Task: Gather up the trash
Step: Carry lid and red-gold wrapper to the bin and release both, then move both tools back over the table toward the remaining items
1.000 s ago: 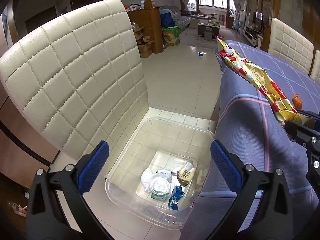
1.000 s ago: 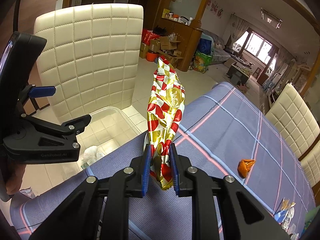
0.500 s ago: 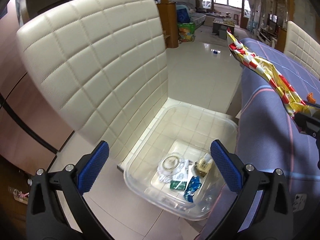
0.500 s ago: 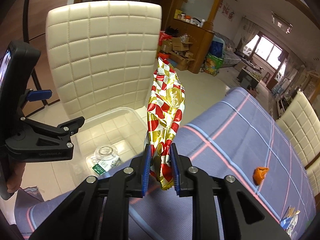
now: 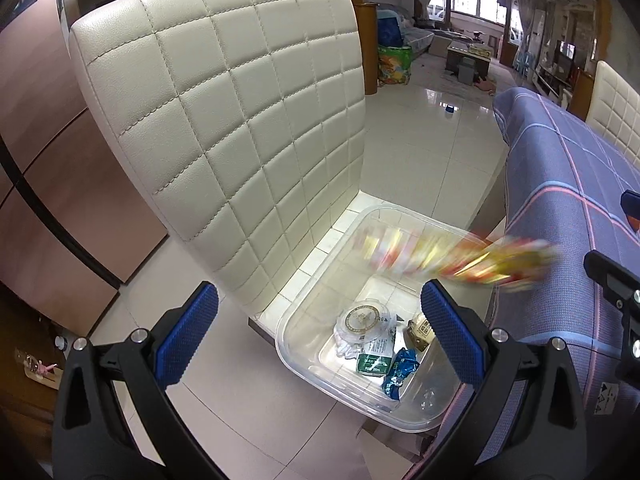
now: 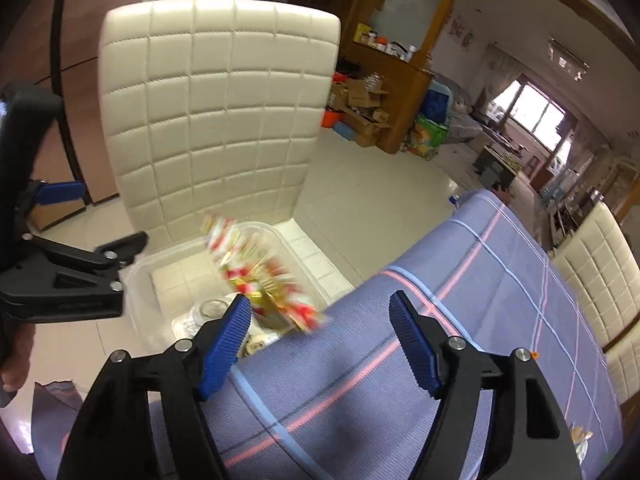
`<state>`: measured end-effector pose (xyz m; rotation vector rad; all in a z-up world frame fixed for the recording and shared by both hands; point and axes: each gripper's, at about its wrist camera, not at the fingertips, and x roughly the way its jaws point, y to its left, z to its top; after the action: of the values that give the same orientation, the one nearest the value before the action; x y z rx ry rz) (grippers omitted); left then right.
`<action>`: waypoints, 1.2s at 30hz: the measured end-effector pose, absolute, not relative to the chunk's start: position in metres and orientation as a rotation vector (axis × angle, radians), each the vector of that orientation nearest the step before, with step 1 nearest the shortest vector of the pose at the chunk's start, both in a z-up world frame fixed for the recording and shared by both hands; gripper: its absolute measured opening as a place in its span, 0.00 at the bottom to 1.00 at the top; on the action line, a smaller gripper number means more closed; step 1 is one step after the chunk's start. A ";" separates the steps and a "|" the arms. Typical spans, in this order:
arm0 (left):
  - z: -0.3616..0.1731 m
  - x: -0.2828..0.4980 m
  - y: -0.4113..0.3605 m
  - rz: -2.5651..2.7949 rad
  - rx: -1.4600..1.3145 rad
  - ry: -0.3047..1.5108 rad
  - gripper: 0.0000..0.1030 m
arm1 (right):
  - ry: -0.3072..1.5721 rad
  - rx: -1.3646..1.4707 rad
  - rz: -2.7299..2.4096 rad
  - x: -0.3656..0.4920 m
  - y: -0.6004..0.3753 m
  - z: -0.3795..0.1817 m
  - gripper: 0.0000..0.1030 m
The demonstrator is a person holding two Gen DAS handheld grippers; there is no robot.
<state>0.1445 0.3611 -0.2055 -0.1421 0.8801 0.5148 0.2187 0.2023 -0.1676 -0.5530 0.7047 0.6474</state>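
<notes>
Now, in the left wrist view, the red-and-gold wrapper [image 5: 460,258] shows only as a long motion-blurred streak, free of both tools, stretched over the far right rim of the clear plastic bin [image 5: 304,344] and reaching toward the hanging edge of the blue plaid tablecloth [image 5: 568,208]. The left gripper [image 5: 320,336] stands spread wide with nothing between its blue pads, held above the near left part of the bin. This view alone looks down to the bin floor, where a round clear lid [image 5: 362,320], a green packet [image 5: 374,362], a crumpled blue wrapper [image 5: 400,370] and a small brown carton [image 5: 420,332] lie together near the right wall. The bin sits on the seat of a cream quilted chair [image 5: 240,120], its back rising close behind the far left rim; the bin's left half is bare. In the right wrist view, the right gripper [image 6: 320,340] has just been opening, its jaws now wide apart and empty, poised over the tablecloth [image 6: 460,320] at the table's near edge. The wrapper [image 6: 260,276] is blurred ahead of the left pad, above the bin's [image 6: 138,300] right side beside the table edge. Only here is the open stretch of tabletop visible, running to more cream chairs [image 6: 596,272] along its far edge, and the left gripper [image 6: 120,264] seen side-on at the bin's left rim.
</notes>
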 end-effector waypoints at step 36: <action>-0.151 0.221 -0.042 -0.152 0.141 0.844 0.97 | 0.850 -0.193 -0.141 0.185 -0.257 -0.163 0.68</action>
<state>0.2209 -0.0418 -0.1505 0.1411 0.8442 -0.1515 0.1845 -0.2575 -0.1629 -0.1934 0.8498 -0.1410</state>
